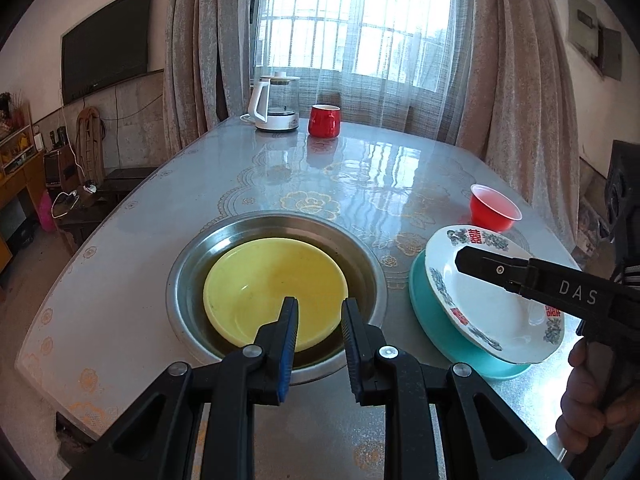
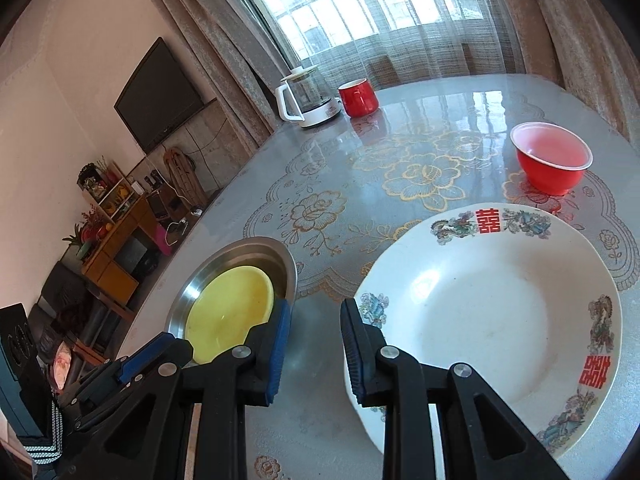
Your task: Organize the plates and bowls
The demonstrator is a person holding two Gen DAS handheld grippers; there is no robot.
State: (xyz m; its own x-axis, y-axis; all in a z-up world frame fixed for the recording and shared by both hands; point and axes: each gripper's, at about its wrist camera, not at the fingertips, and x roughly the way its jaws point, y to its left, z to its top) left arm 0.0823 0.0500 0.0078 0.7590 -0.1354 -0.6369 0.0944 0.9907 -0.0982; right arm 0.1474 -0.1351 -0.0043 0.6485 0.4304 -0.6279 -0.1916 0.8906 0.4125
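Observation:
A yellow plate point(image 1: 260, 280) point(image 2: 228, 312) lies in a steel basin point(image 1: 180, 280) point(image 2: 240, 248) set into the table. My left gripper point(image 1: 320, 310) hovers over the basin's near rim, open with nothing between its fingers. To the right, a white plate with a patterned rim point(image 1: 472, 300) point(image 2: 480, 320) rests tilted on a teal plate point(image 1: 432, 320). My right gripper point(image 2: 316, 312) point(image 1: 464, 258) is above the white plate's near-left rim. It is open, with only table showing in the gap, and the plate lies beside its right finger.
A small red bowl point(image 1: 494, 208) point(image 2: 552, 164) stands behind the white plate. A white kettle point(image 1: 276, 104) point(image 2: 306, 96) and a red mug point(image 1: 324, 120) point(image 2: 358, 98) sit at the table's far edge by the curtained window. The glossy floral table point(image 1: 360, 184) stretches between them.

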